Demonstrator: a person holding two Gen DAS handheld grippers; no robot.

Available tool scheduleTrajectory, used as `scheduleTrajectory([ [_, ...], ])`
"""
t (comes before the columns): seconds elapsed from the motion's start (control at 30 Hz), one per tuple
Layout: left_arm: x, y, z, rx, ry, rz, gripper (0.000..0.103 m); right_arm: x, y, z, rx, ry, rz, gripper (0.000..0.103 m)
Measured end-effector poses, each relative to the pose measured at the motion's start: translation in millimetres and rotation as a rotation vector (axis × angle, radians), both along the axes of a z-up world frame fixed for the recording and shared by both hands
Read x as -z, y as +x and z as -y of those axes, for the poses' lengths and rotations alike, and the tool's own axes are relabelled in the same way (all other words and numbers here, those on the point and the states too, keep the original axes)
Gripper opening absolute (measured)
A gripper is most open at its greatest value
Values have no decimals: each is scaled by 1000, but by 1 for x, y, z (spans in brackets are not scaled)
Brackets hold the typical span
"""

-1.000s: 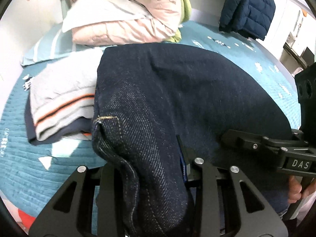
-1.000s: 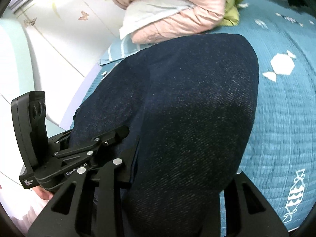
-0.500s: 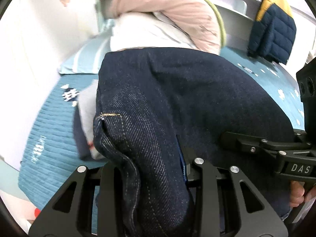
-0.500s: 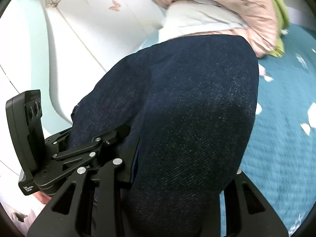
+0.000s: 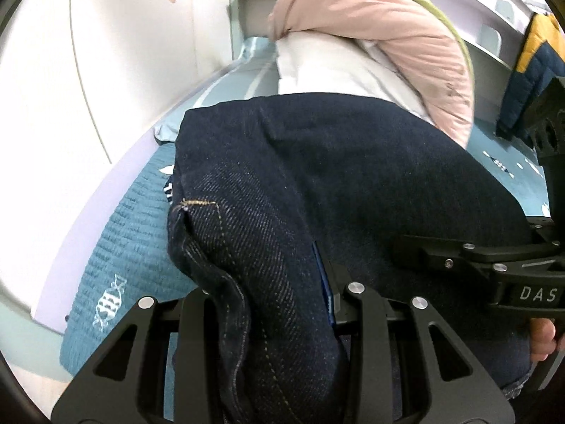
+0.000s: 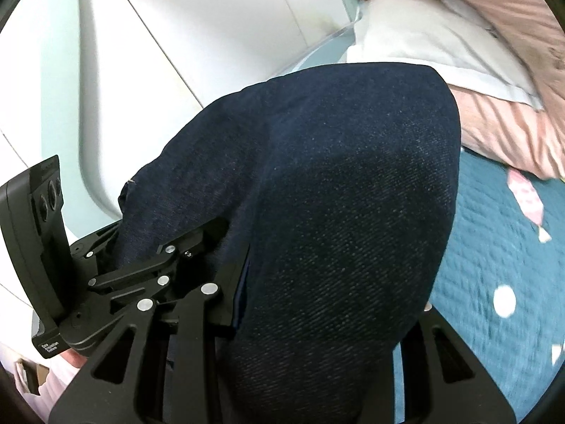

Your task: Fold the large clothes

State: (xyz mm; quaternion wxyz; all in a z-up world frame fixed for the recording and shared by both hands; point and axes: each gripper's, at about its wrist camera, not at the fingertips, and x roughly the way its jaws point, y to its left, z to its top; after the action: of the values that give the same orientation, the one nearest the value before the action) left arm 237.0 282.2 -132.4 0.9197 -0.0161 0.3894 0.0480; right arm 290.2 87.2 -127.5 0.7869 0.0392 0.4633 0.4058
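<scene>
A folded bundle of dark blue jeans [image 5: 335, 183] fills the left wrist view, its stitched seam edge hanging toward the lower left. My left gripper [image 5: 275, 304] is shut on this thick fold, the denim bulging between and over its fingers. In the right wrist view the same jeans [image 6: 346, 194] drape over my right gripper [image 6: 314, 311], which is shut on the other side of the bundle. Both grippers hold the jeans up above the teal bedspread [image 5: 134, 247]. The fingertips are hidden by cloth.
A pink quilt [image 5: 388, 35] and a white pillow [image 5: 335, 67] are piled behind the jeans. The white wall [image 5: 88, 88] with butterfly stickers runs close on the left. A navy and yellow jacket [image 5: 529, 70] hangs at the far right. A person's hand [image 5: 540, 342] grips the right handle.
Both grippers have carried the jeans leftward and a little up toward the wall. The folded grey striped clothes have dropped out of view. Both grips are unchanged.
</scene>
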Motion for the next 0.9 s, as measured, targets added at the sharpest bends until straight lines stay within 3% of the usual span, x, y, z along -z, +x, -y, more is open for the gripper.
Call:
scheduleTrajectory([
  [0.07, 17, 20, -14, -21, -12, -12, 34, 23, 29, -14, 0, -47, -30, 35],
  [0.1, 34, 34, -21, -48, 4, -39, 41, 39, 42, -18, 25, -90, -61, 37],
  [0.13, 52, 45, -26, -65, 15, -86, 48, 54, 53, -19, 54, -133, -104, 43],
  [0.2, 86, 57, -32, -82, 21, -202, 51, 89, 66, -13, 122, -235, -201, 54],
  [0.27, 92, 45, -29, -86, 39, -162, 56, 102, 61, 3, 132, -179, -247, 60],
  [0.33, 89, 31, -26, -100, 106, -118, 78, 97, 51, 18, 146, -196, -186, 70],
  [0.4, 84, 19, -26, -130, 195, -103, 81, 85, 41, 32, 179, -260, -97, 82],
  [0.47, 78, 9, -28, -140, 240, -113, 81, 70, 31, 45, 170, -263, -30, 82],
  [0.5, 74, 5, -28, -151, 271, -106, 81, 58, 22, 50, 175, -296, 55, 80],
  [0.53, 70, 2, -27, -167, 306, -95, 81, 49, 17, 49, 170, -328, 129, 71],
  [0.57, 62, -3, -26, -214, 393, -72, 81, 40, 10, 47, 155, -364, 216, 65],
  [0.63, 46, -13, -23, -264, 474, -15, 80, 26, 9, 38, 153, -383, 313, 38],
  [0.7, 32, -22, -23, -251, 384, 36, 80, 19, 12, 28, 116, -324, 332, 32],
  [0.77, 26, -20, -27, -195, 211, 28, 73, 28, 24, 17, 81, -328, 277, 30],
  [0.83, 36, -8, -32, -184, 95, -12, 48, 47, 33, 0, 78, -392, 183, 29],
  [0.87, 49, 2, -37, -183, 14, -53, 43, 66, 41, -4, 122, -442, 118, 29],
  [0.9, 70, 11, -45, -199, -78, -118, 25, 78, 41, -1, 177, -451, 72, 29],
])
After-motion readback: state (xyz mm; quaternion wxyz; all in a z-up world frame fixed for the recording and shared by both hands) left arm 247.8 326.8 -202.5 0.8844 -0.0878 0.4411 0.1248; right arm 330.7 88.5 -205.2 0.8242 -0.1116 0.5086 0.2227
